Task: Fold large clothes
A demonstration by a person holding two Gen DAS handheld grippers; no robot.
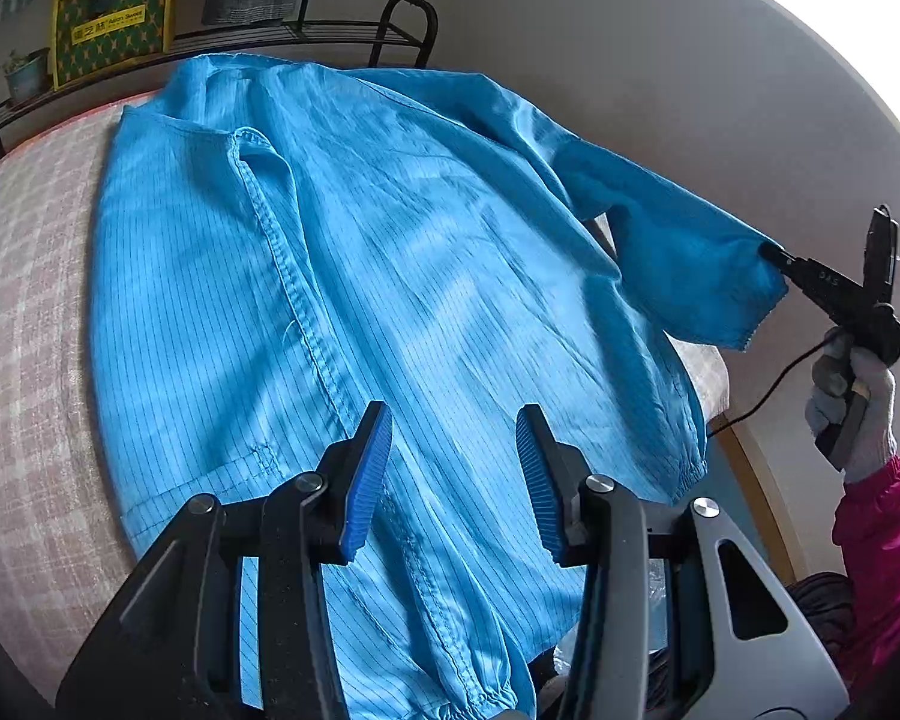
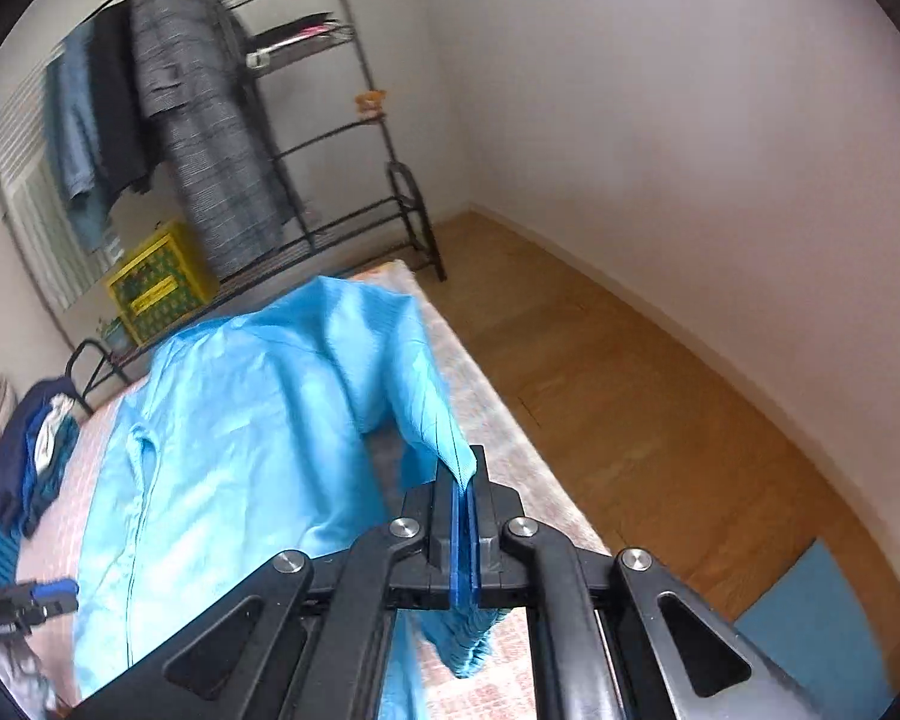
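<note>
Pale walls (image 2: pixel 660 120), wooden floor (image 2: pixel 630 396), a black wire rack (image 2: pixel 354 138) and bright window (image 1: pixel 834 12)

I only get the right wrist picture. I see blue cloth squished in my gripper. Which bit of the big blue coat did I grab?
Observer: The left wrist view shows your right gripper shut on the cuff end of the sleeve, lifted off the bed.
Operator: What is my other gripper doing?
Observer: The left gripper is open above the blue coat, near its hem, holding nothing.
Operator: Is the coat flat?
Observer: Mostly; its body is spread on the checked bed cover, front seam running down the middle, with some wrinkles.
</note>
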